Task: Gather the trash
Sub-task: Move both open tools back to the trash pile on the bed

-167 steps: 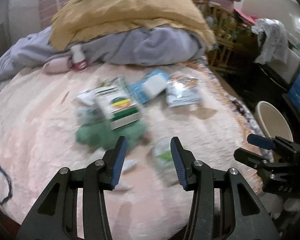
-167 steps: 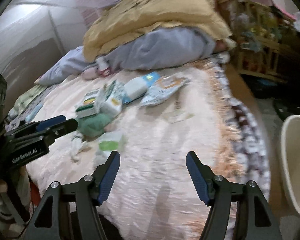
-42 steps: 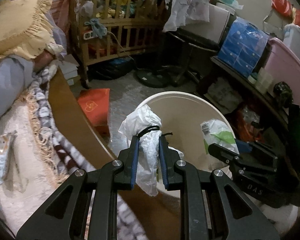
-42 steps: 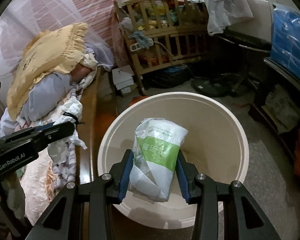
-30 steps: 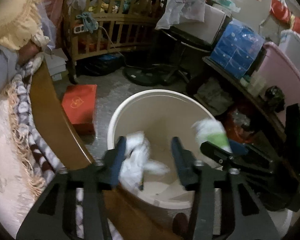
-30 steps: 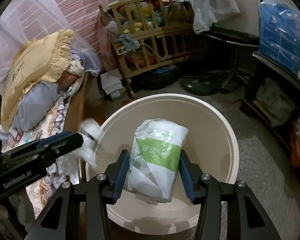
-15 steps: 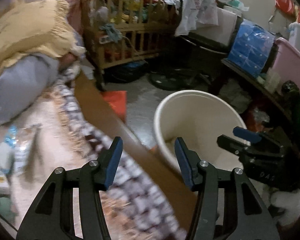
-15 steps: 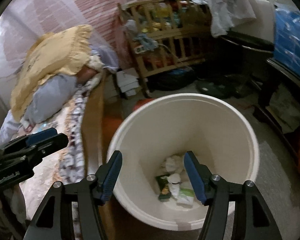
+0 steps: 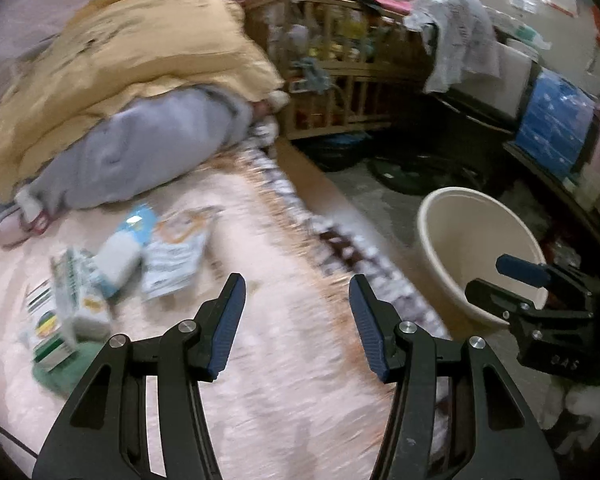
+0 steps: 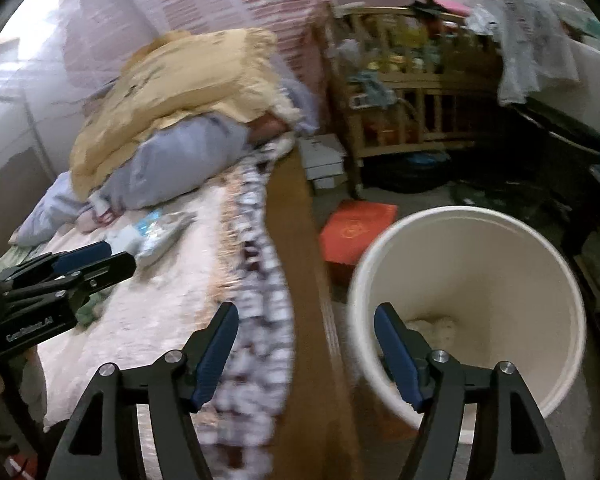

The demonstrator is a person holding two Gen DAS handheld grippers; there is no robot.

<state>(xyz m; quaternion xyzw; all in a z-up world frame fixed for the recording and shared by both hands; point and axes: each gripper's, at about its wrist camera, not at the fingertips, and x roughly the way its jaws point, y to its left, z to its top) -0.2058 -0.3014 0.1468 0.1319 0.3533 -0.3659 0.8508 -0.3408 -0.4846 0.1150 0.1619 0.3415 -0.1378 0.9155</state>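
Both claws are empty: the left claw (image 9: 296, 320) stands about half spread with nothing between its pads, and the right claw (image 10: 306, 350) has its jaws opening, also with nothing between them.

What remains to collect lies on the bed (image 9: 300, 420), up and to the left of the left claw. A pale wrapper (image 9: 176, 256) sits nearest, lying flat with its long axis running away toward the pillows, tilted slightly right. Just beside it, further left, is a small white packet on a blue wrapper (image 9: 126, 250), and lower left again are 2 or so green-and-white boxes (image 9: 64, 316), stacked over something green. Blur keeps me from reading their edges exactly.

From there outward: the left claw is plainly the nearer one, pointing over the blanket, while the right claw hangs over the bed's wooden edge with the bin (image 10: 472, 236) just to its right. I'd judge the wrapper the easy next pick for the left, approached across its narrow side.
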